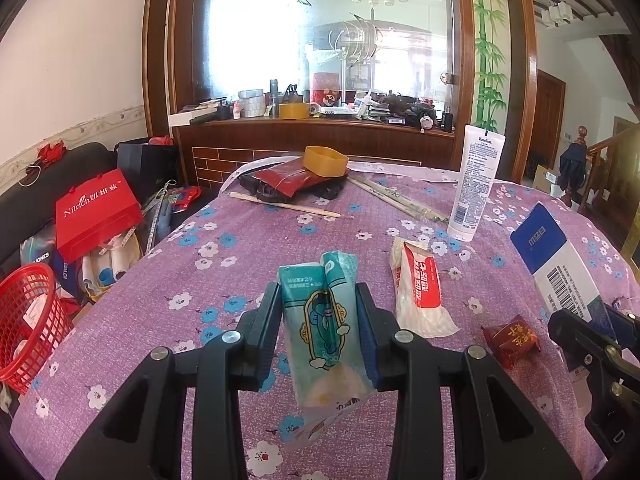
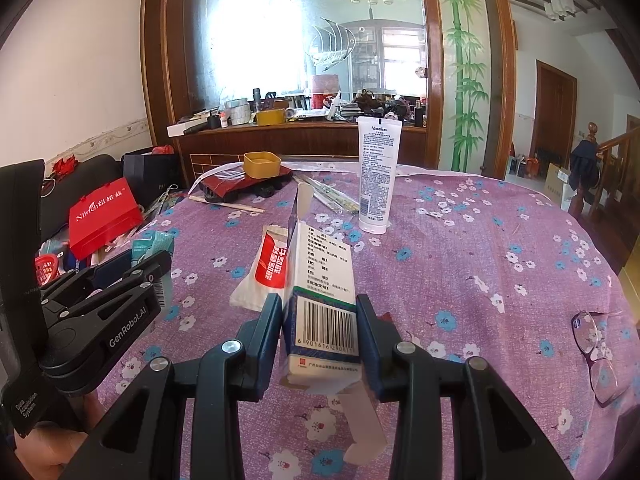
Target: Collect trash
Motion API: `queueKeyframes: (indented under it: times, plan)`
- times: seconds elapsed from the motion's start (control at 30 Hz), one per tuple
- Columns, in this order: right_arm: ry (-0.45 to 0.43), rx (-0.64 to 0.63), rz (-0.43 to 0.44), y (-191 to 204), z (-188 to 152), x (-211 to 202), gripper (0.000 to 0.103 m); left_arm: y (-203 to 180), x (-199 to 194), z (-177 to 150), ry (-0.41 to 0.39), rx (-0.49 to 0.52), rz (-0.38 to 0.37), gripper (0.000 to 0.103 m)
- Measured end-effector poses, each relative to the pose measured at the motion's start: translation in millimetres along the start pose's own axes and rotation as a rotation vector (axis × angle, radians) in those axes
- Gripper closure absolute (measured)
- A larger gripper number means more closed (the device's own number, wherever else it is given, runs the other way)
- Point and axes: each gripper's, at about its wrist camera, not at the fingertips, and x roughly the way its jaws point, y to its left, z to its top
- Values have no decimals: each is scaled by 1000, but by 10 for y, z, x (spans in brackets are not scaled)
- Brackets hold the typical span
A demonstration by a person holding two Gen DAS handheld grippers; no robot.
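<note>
My left gripper (image 1: 320, 300) is shut on a teal tissue packet (image 1: 322, 320) and holds it over the purple flowered tablecloth (image 1: 240, 264). My right gripper (image 2: 320, 312) is shut on a blue and white carton box (image 2: 320, 288) with a barcode; the box also shows in the left wrist view (image 1: 556, 264) at the right. A red and white plastic wrapper (image 1: 418, 288) lies on the cloth between the grippers, also in the right wrist view (image 2: 268, 272). A small red candy wrapper (image 1: 510, 338) lies near the right gripper.
A red mesh basket (image 1: 28, 320) stands on the floor at the left beside a red paper bag (image 1: 96, 216). A white Vaseline tube (image 2: 376, 176) stands upright mid-table. Chopsticks (image 1: 284, 204), a yellow bowl (image 1: 324, 162) on a dark tray and glasses (image 2: 596, 356) lie on the table.
</note>
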Motion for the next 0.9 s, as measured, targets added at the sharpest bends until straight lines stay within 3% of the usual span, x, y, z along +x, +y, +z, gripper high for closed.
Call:
queueKeyframes:
  times: [0.4, 0.67, 0.9]
  plan:
    - [-19, 34, -14, -76, 47, -21, 63, -20, -46, 18, 41, -6, -31, 69]
    - [-10, 92, 12, -95, 17, -309, 63, 63, -479, 8, 19, 28, -52, 68]
    - [5, 80, 57, 129, -188, -554, 63, 382, -764, -125, 69, 18, -93, 68]
